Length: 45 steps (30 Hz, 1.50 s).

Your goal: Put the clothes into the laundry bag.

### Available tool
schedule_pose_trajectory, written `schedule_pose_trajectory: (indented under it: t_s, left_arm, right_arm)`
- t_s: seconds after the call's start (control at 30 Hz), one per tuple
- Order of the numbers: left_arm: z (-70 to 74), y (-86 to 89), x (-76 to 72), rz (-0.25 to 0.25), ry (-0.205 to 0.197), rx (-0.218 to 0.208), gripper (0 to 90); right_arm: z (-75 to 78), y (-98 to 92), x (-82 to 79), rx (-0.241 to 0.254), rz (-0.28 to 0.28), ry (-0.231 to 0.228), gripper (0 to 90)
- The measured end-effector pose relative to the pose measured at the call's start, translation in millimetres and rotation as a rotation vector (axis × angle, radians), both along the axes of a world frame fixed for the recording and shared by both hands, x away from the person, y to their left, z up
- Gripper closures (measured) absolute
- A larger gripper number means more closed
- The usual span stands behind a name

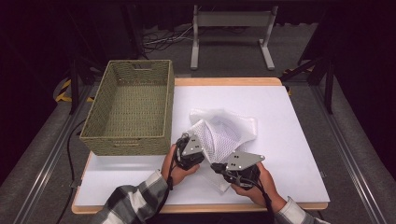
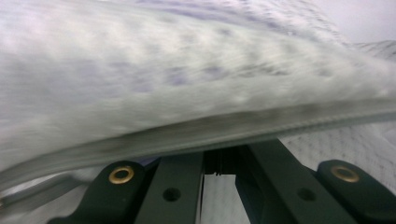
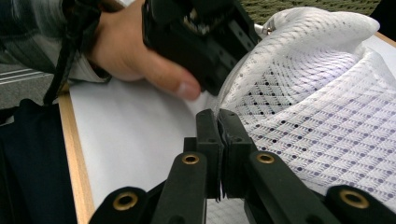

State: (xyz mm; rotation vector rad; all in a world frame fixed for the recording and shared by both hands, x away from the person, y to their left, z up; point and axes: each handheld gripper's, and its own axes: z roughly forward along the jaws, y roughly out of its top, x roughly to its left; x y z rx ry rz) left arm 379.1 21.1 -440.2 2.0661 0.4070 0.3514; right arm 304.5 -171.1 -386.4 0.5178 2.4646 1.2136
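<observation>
A white mesh bag (image 1: 226,133) lies crumpled on the white table top (image 1: 289,154), its near left corner lifted. My left gripper (image 1: 199,138) is at that raised corner, shut on the bag's seamed edge (image 2: 196,133), which runs across its jaws (image 2: 219,158). My right gripper (image 1: 215,166) is lower and nearer the front edge, its jaws (image 3: 218,122) shut on the bag's mesh rim (image 3: 317,107). In the right gripper view the left hand (image 3: 135,56) and the left gripper (image 3: 217,81) sit just ahead, against the bag.
An empty woven basket (image 1: 126,142) stands at the table's left, close beside the left hand. A grey metal stand (image 1: 231,21) sits on the floor beyond the far edge. The table's wooden rim (image 3: 70,140) runs to the left of my right gripper.
</observation>
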Motion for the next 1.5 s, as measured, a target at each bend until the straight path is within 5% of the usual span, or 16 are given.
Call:
schedule_pose_trajectory:
  t_s: [0.2,0.33,0.63,0.77,0.93,1.07,1.2,1.33,1.5]
  left_arm:
    - [-6.6,-13.0,2.5,-0.056,-0.009,0.097,89.7]
    - [-5.2,0.3,6.5,-0.065,0.051,0.072,63.5]
    - [-7.8,-0.2,7.9,-0.126,0.102,0.125,44.2]
    - [-10.7,-8.5,11.6,-0.059,0.079,0.152,57.9]
    - [-10.8,-14.1,16.6,-0.002,0.057,0.167,87.0]
    - [-10.3,-15.9,20.6,0.013,0.058,0.163,88.7]
    - [-6.1,-17.1,24.4,0.1,0.026,0.137,88.9]
    - [-6.2,-17.3,33.7,0.18,0.003,0.141,88.9]
    - [-11.2,-21.4,39.7,0.204,0.0,0.179,88.6]
  right_arm:
    - [0.4,-2.0,-0.1,-0.002,0.0,0.011,88.8]
    - [1.1,-6.6,1.5,0.004,-0.015,0.014,88.8]
    - [3.2,-6.7,2.1,0.012,-0.015,0.024,88.8]
    - [2.6,-5.9,1.6,0.016,-0.007,0.032,88.9]
    - [0.3,-3.6,2.4,0.006,0.013,0.058,89.0]
    - [-3.3,-1.4,3.3,-0.014,0.026,0.078,89.0]
    - [-6.4,0.0,4.1,-0.034,0.033,0.097,89.6]
    - [-8.7,1.5,4.8,-0.061,0.048,0.112,89.9]
    - [-11.6,-0.2,8.4,-0.067,0.027,0.125,89.9]
